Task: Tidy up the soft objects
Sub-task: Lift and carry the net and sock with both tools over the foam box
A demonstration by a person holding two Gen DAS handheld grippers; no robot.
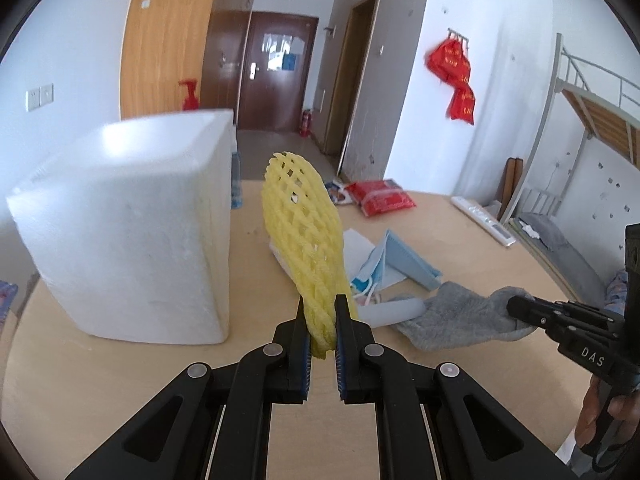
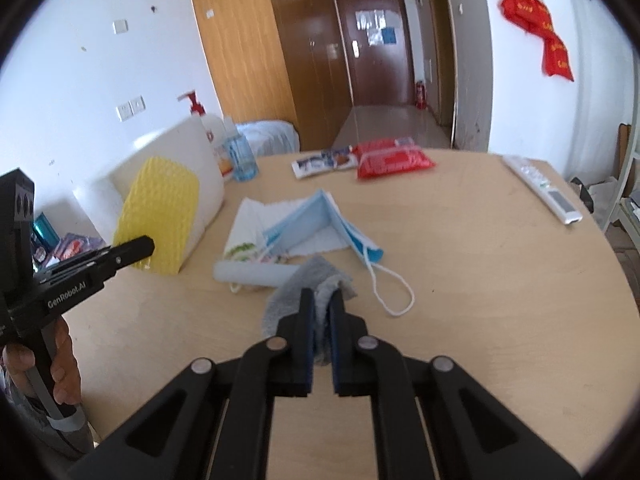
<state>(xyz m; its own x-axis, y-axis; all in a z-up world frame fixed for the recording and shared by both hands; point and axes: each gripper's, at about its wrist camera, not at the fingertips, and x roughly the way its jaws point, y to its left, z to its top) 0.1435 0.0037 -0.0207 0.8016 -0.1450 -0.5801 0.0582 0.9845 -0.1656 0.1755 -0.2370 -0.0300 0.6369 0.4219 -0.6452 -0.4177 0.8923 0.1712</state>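
Observation:
My left gripper point(image 1: 320, 300) is shut on a yellow foam net sleeve point(image 1: 304, 232) and holds it upright above the table, next to a white foam box point(image 1: 132, 220). In the right wrist view the left gripper point(image 2: 150, 246) holds the sleeve point(image 2: 160, 216) in front of the box point(image 2: 188, 152). My right gripper point(image 2: 322, 294) is shut on a grey sock point(image 2: 304, 284) low over the table. It also shows in the left wrist view point(image 1: 512, 304) with the sock point(image 1: 452, 316). A blue face mask point(image 2: 320, 224) and a white cloth point(image 2: 264, 220) lie just beyond.
On the round wooden table point(image 2: 500, 280) lie a pale rolled tube point(image 2: 256, 274), a red packet point(image 2: 392, 160), a snack wrapper point(image 2: 324, 162) and a white remote point(image 2: 544, 188). Bottles point(image 2: 240, 152) stand behind the box. A bunk bed point(image 1: 592, 120) is to the right.

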